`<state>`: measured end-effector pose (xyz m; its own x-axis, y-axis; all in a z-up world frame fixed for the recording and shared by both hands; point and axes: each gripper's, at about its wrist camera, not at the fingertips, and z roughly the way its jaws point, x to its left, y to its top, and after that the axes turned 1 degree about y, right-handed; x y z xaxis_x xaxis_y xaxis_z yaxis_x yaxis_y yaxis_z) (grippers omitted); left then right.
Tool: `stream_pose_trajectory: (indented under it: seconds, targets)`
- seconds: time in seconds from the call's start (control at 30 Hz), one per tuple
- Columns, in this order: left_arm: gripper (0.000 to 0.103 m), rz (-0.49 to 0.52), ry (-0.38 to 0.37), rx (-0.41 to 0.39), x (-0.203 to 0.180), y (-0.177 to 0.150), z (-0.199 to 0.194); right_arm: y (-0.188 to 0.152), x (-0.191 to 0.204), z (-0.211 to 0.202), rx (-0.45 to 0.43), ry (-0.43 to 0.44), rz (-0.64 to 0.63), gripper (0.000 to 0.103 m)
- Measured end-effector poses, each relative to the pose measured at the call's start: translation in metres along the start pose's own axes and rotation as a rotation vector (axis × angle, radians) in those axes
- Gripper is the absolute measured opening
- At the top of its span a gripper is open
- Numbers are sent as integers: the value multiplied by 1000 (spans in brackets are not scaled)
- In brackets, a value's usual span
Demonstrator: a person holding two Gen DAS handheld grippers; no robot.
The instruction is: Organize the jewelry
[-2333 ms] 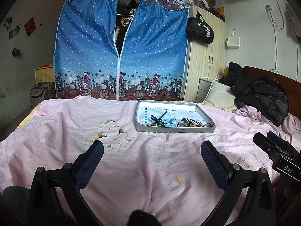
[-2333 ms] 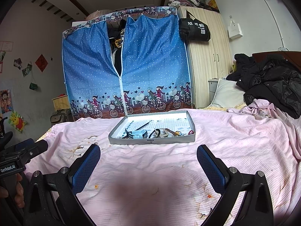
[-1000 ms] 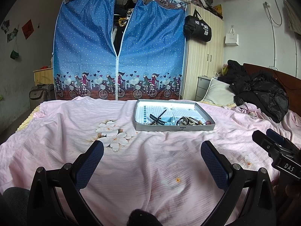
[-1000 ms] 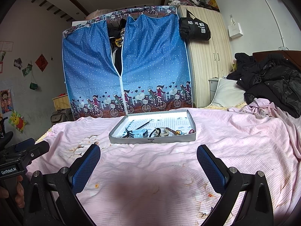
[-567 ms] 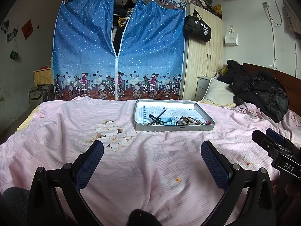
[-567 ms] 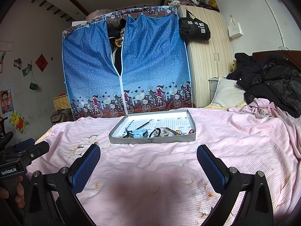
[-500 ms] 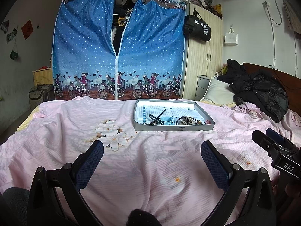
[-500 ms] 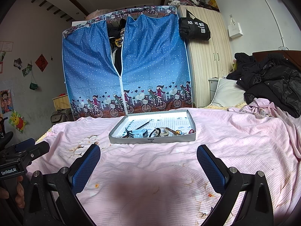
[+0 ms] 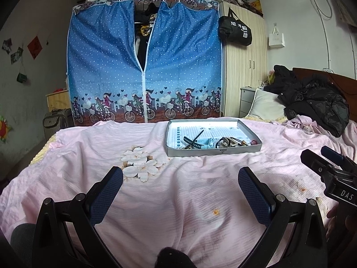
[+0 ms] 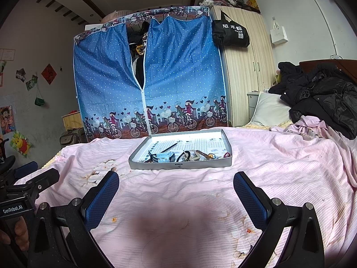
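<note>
Ahead of you, a blue polka-dot fabric wardrobe (image 9: 145, 71) half unzipped, wooden wardrobe (image 9: 244, 67) beside it with a black bag (image 9: 234, 30) hanging off it, black coats (image 10: 321, 96) heaped on your pink flowered bedspread (image 9: 156, 189), white pillow (image 10: 270, 109).

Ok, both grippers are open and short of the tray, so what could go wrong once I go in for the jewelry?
1. The pieces lie bunched at the near edge of the tray, so the right gripper may catch two at once.
2. The tray sits on a soft, wrinkled pink bedspread; pressing down could tip it and slide the jewelry.
3. The left gripper and the right one face the same tray and could collide.
</note>
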<state>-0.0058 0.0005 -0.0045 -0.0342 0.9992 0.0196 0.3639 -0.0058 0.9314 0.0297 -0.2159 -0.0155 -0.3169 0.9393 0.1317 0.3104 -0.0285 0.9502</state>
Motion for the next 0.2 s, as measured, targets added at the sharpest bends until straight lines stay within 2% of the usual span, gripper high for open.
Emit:
stream_pose_trajectory:
  seconds: [0.2]
  targets:
    - [101,8,-4,0,-1,-2,1,0,1,0,1,-1,0,103]
